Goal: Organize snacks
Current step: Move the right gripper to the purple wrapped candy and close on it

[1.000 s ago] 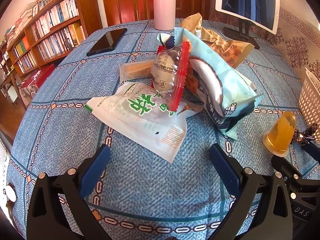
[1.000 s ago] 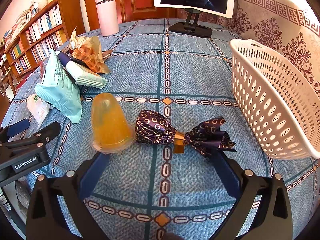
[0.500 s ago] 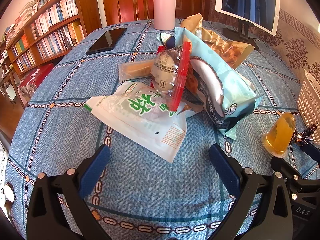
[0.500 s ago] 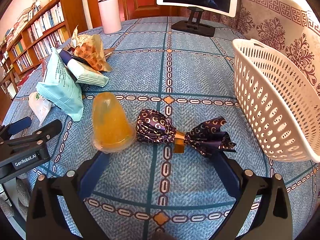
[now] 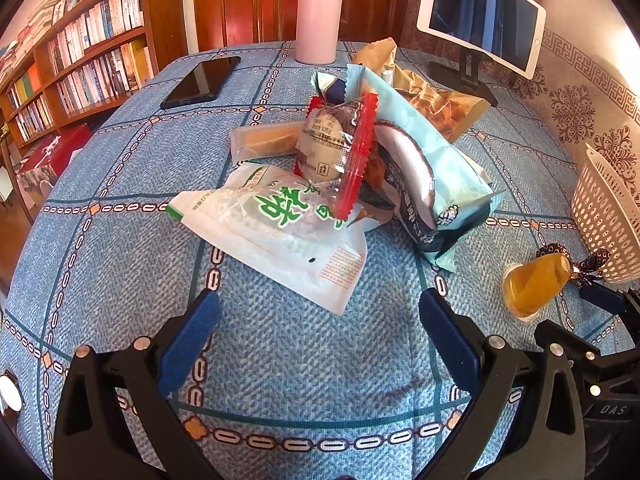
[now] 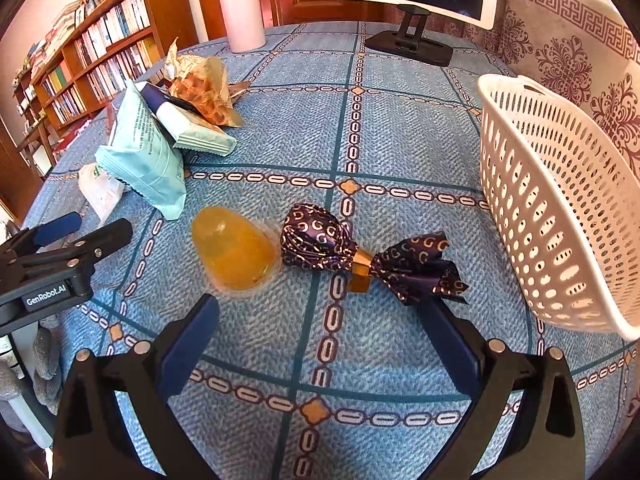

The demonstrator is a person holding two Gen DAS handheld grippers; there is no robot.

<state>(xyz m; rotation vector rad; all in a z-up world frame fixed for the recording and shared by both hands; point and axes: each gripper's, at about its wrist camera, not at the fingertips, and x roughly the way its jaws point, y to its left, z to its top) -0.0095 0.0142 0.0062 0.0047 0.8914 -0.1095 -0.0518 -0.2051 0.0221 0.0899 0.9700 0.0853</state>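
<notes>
Two loose snacks: orange jelly cup point(image 6: 234, 254) and purple foil-wrapped candy point(image 6: 360, 256), side by side on the blue patterned desk point(image 6: 400, 140), touching or nearly so
Jelly cup: lying tilted, wide rim toward the camera in the right wrist view; left of the candy
Candy: gold band at the twist, flared tail pointing toward the white basket point(image 6: 560, 208)
Basket: perforated plastic, tipped on its side to the right of the candy, near it but apart
Right claw point(image 6: 320, 344): open, blue pads spread, nothing between them; sits just behind the jelly cup and candy, low over the desk
Left claw point(image 5: 320, 332): open, empty, facing the snack heap; its right finger is near the jelly cup point(image 5: 534, 286)
Snack heap: white packet with green print point(image 5: 276, 232) nearest the left claw, red-edged clear packet point(image 5: 340, 148) on top of it, pale blue bag point(image 5: 424, 176) leaning to the right, brown waffle bag point(image 5: 432, 100) behind
Heap vs loose snacks: pale blue bag's corner is near the jelly cup, not touching
Far side of desk: pink tumbler point(image 5: 318, 14), black phone point(image 5: 202, 82), tablet on a stand point(image 5: 480, 16)
Room: bookshelf point(image 5: 80, 68) on the left, wooden door behind the tumbler
</notes>
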